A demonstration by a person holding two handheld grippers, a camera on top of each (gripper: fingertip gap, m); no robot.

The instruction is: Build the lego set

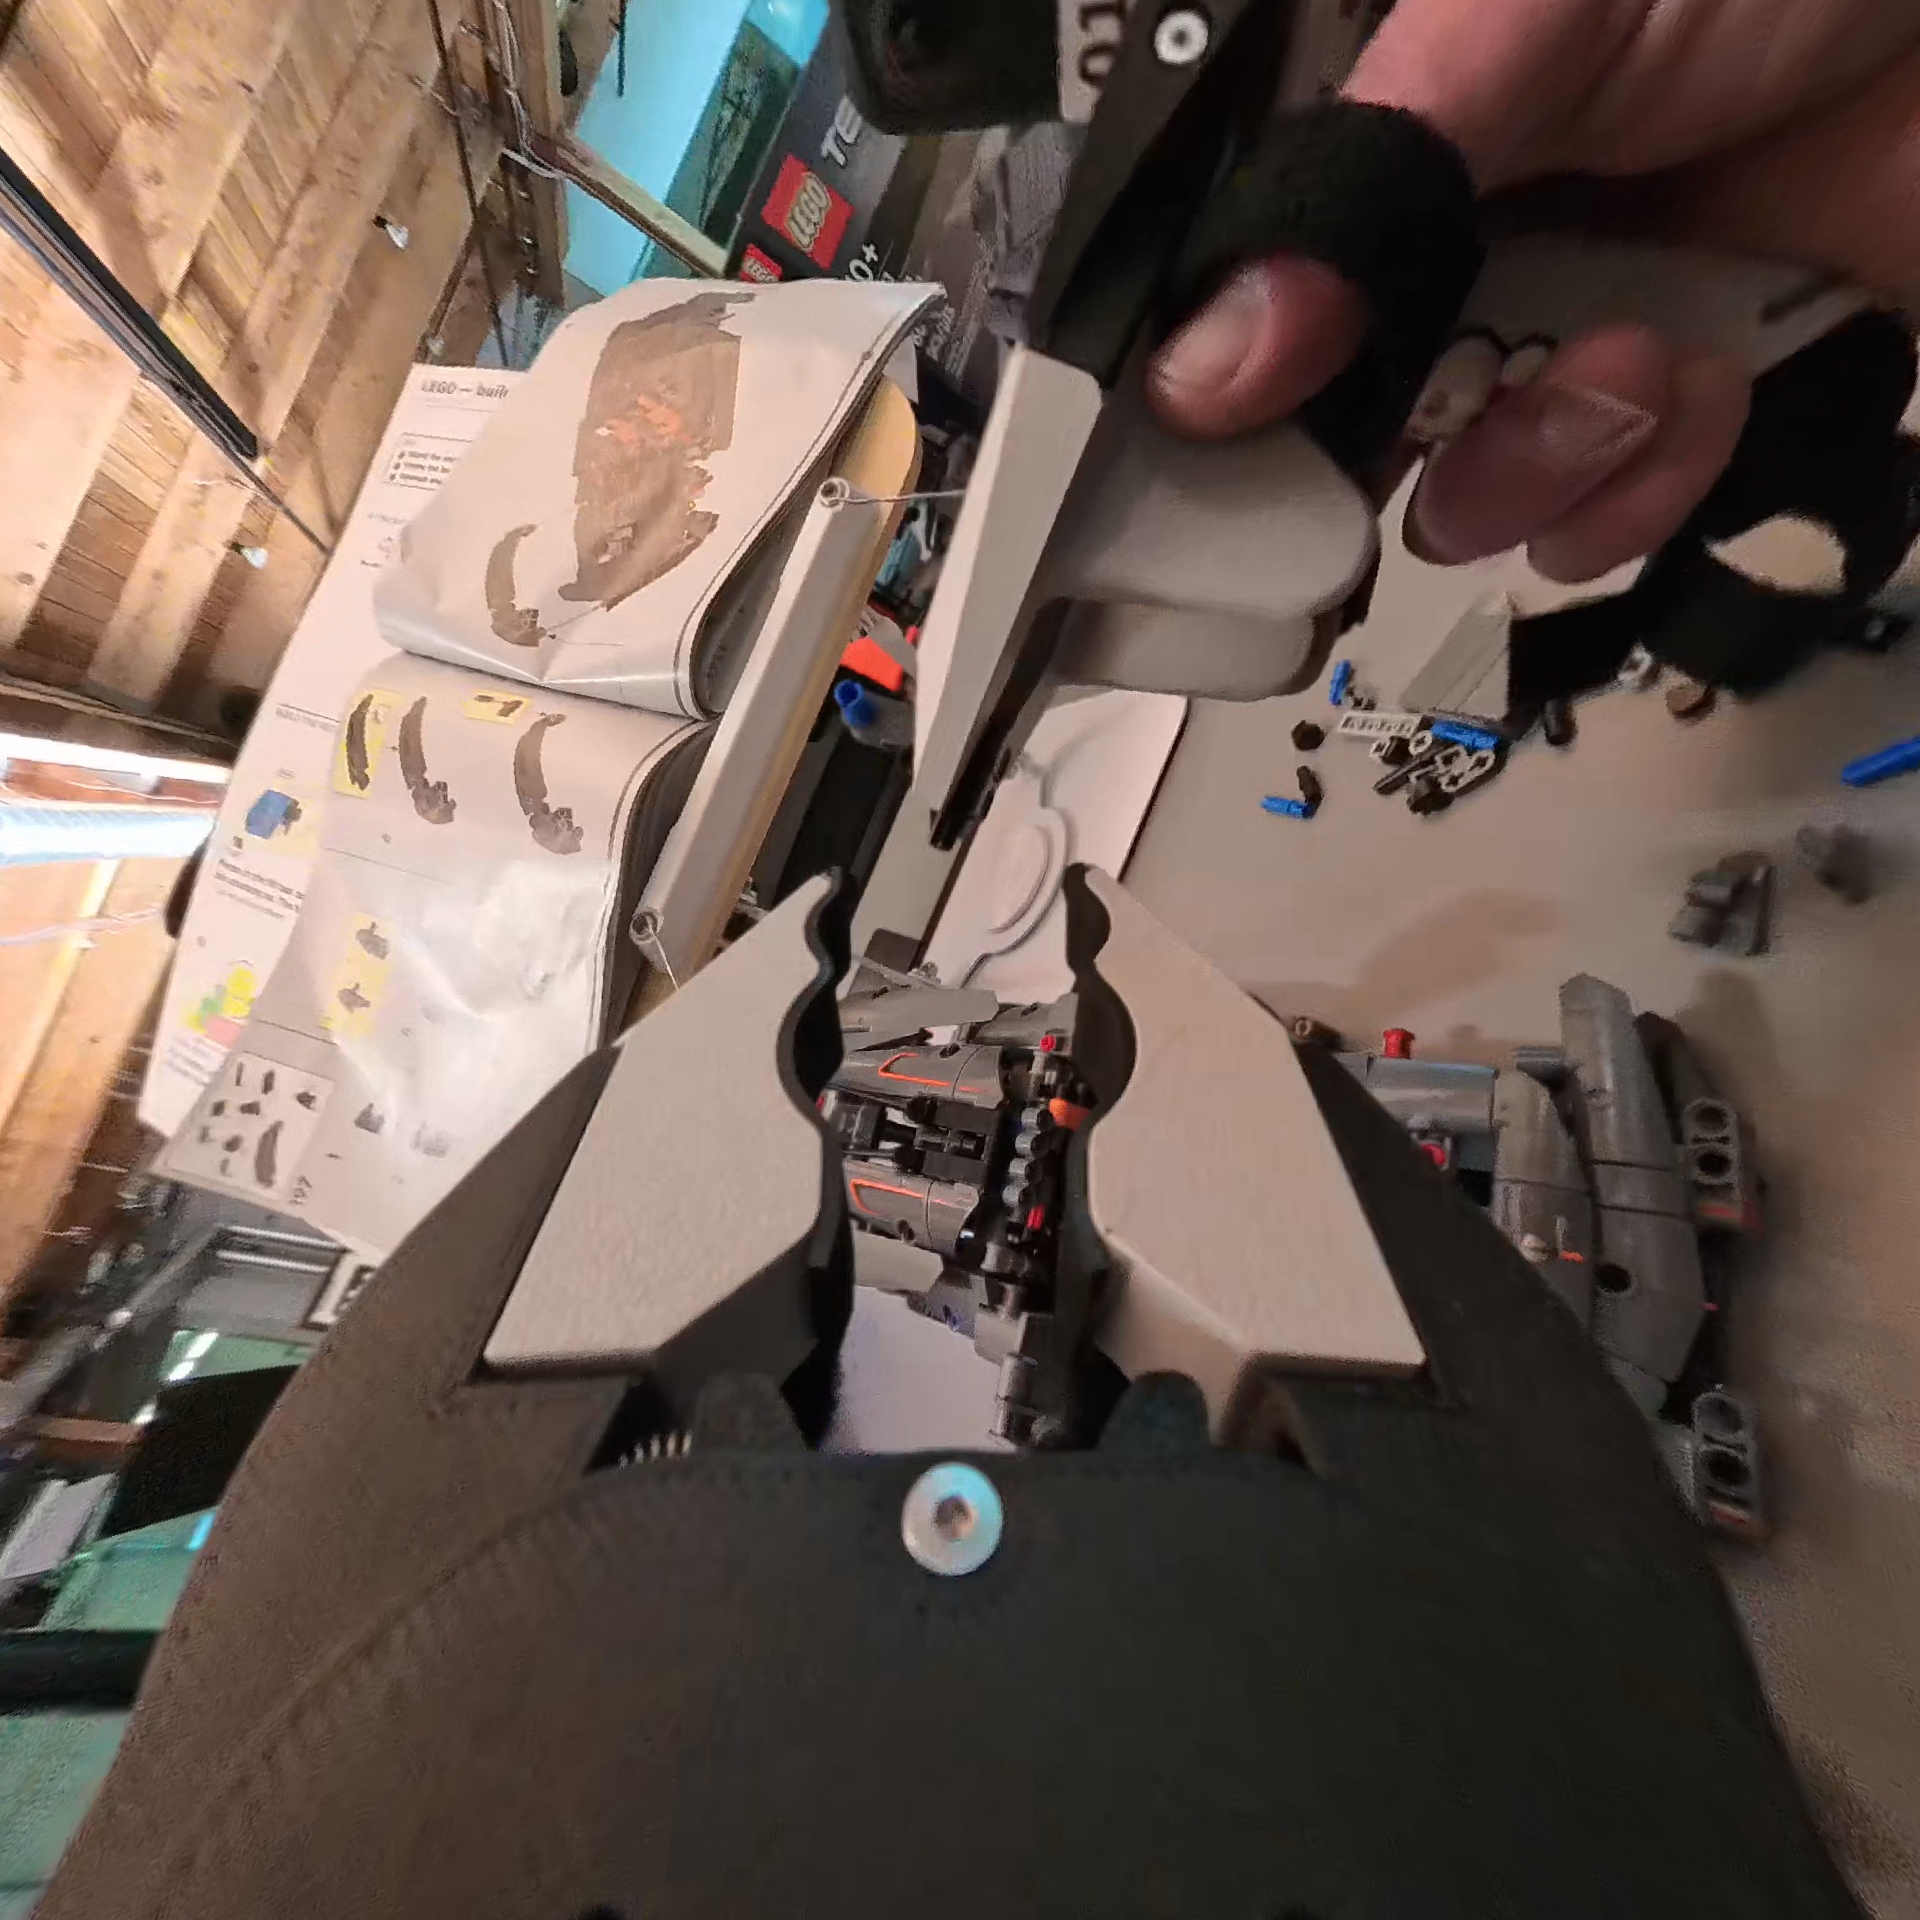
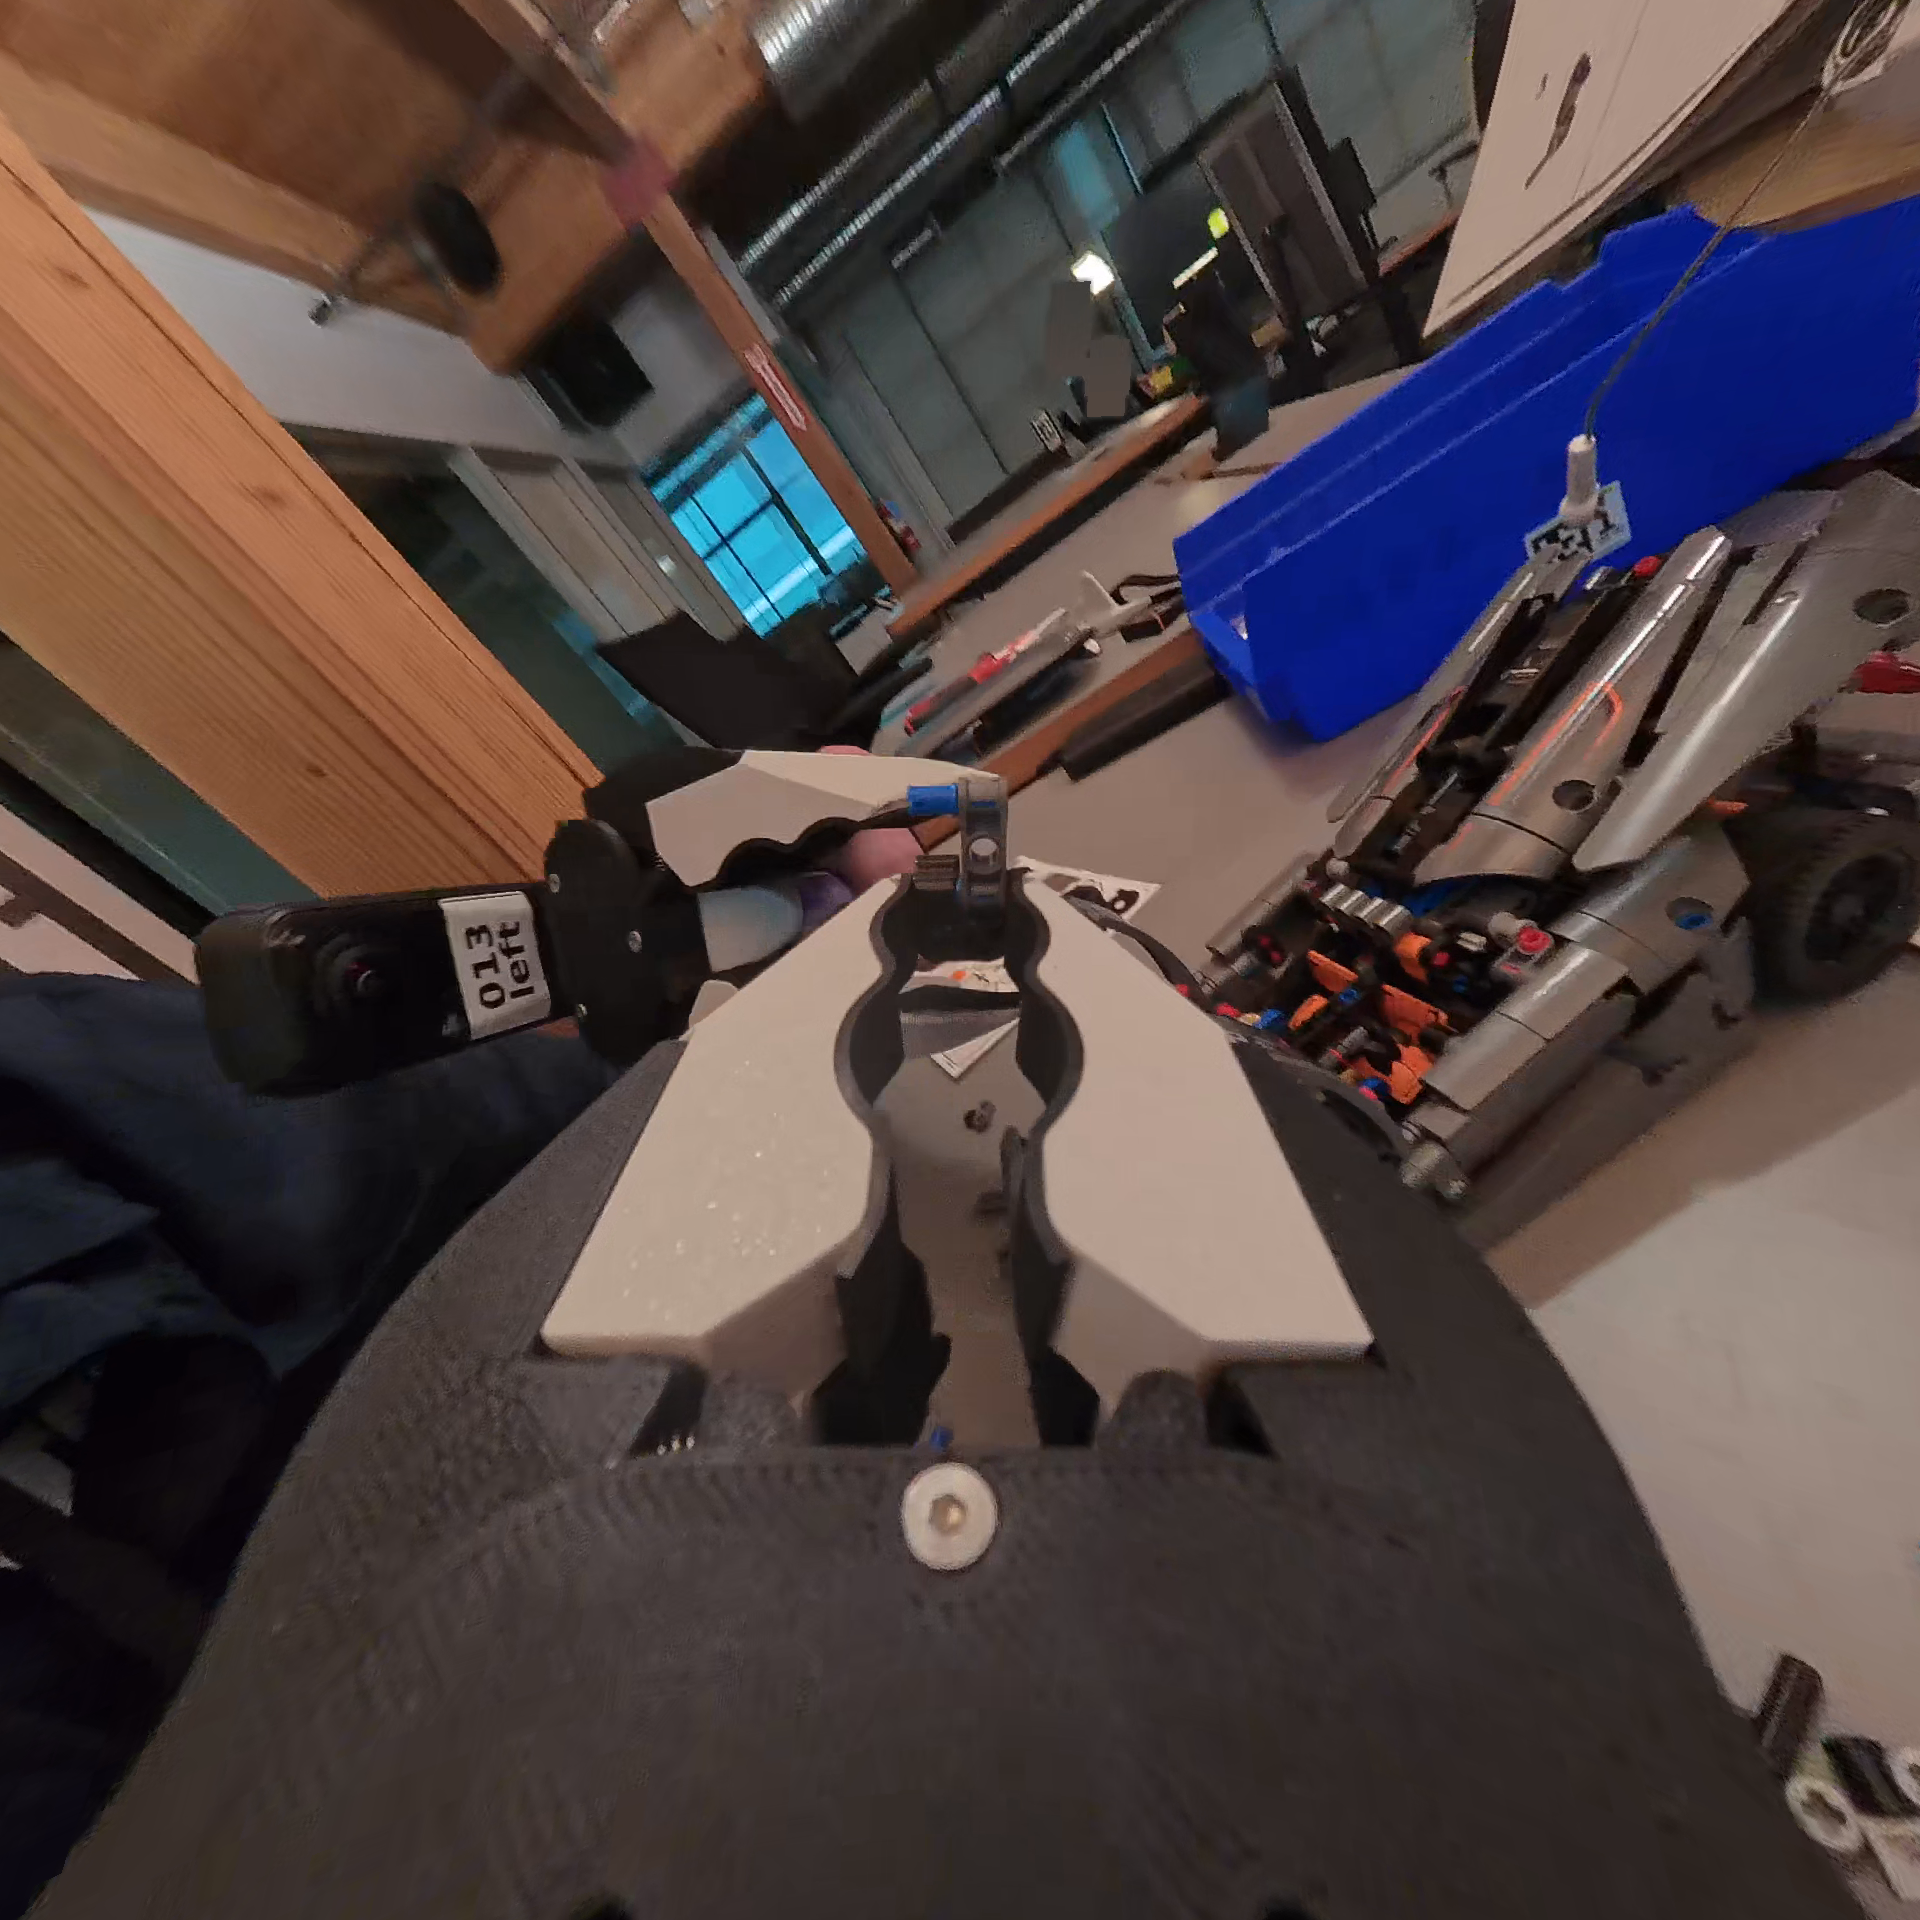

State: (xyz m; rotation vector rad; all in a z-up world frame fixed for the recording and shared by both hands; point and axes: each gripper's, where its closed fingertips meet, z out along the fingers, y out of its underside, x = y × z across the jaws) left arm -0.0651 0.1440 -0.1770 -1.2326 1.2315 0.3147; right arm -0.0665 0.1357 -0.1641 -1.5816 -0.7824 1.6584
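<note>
- The right tool (image 2: 966,883) is clenched on a small grey connector (image 2: 982,847), pinched at its very fingertips. This leaves most of the piece standing clear above them, presumably so another part can reach it.
- A blue pin (image 2: 930,800) sticks out of the connector's upper left side, towards the other tool. I judge the step in hand to be seating or adjusting that pin.
- The left tool (image 1: 951,894) is released, with a wide gap between its fingers and nothing in it. In the right wrist view its tip comes in from the left, just beside the pin. Whether it touches the pin cannot be told.
- A gloved hand (image 1: 1558,312) squeezes the right tool's handles above and ahead of the left tool, which keeps the grip on the connector firm.
- The grey lego car (image 2: 1558,831) with orange accents rests on the tabletop (image 2: 1662,1299), ahead and to the right of the right tool. It is well apart from the held piece, so this looks like a sub-assembly made in the air before it is fitted.
- The instruction booklet (image 1: 499,831) is propped open to the left of the left tool, angled for reading.
- Loose pins and beams (image 1: 1423,748) lie ahead and to the right of the left tool, within easy reach.
- A blue bin (image 2: 1455,520) sits beyond the car.
</note>
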